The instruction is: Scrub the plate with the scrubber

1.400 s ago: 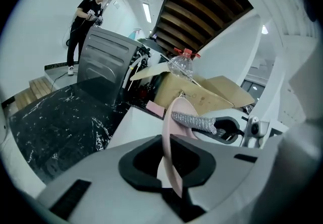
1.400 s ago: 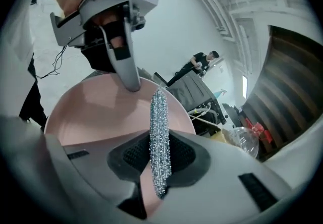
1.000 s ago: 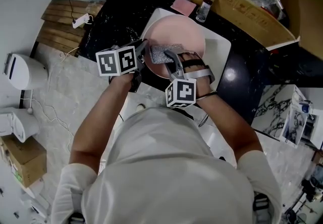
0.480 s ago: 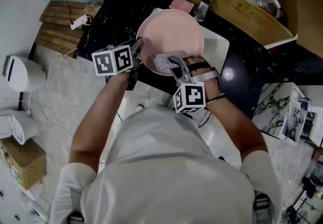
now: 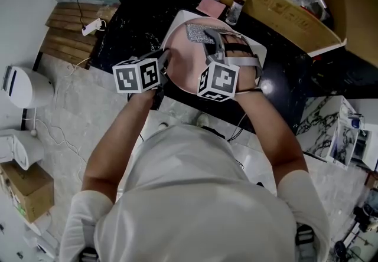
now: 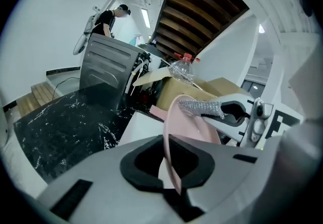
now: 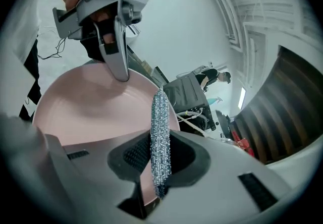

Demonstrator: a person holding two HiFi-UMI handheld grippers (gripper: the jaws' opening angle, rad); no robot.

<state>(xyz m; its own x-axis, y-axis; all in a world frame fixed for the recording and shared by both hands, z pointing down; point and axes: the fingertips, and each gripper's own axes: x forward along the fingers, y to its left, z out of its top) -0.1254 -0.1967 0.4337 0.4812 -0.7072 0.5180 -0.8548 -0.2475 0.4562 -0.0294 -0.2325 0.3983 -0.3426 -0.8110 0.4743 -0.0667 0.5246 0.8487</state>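
A pink plate (image 5: 184,60) is held tilted above a white board (image 5: 260,54) on the black marble counter. My left gripper (image 5: 165,56) is clamped on its left rim; the jaws have just been closing, with the plate's edge (image 6: 174,162) between the pads. The right gripper (image 5: 208,36) is shut on a silvery mesh scrubber (image 5: 196,32), which lies against the plate's far part. In the right gripper view the scrubber (image 7: 160,132) stands edge-on between the jaws, in front of the plate's face (image 7: 86,104), with the left gripper (image 7: 117,64) beyond.
An open cardboard box (image 5: 283,4) with bottles stands behind the board. A small bottle (image 5: 235,11) and a pink pad (image 5: 212,6) lie at its foot. A metal appliance (image 6: 108,69) and a person (image 6: 108,18) are at the counter's far end.
The right gripper has carried the scrubber from the plate's near part across to its far rim. The left gripper has stayed on the plate's left rim.
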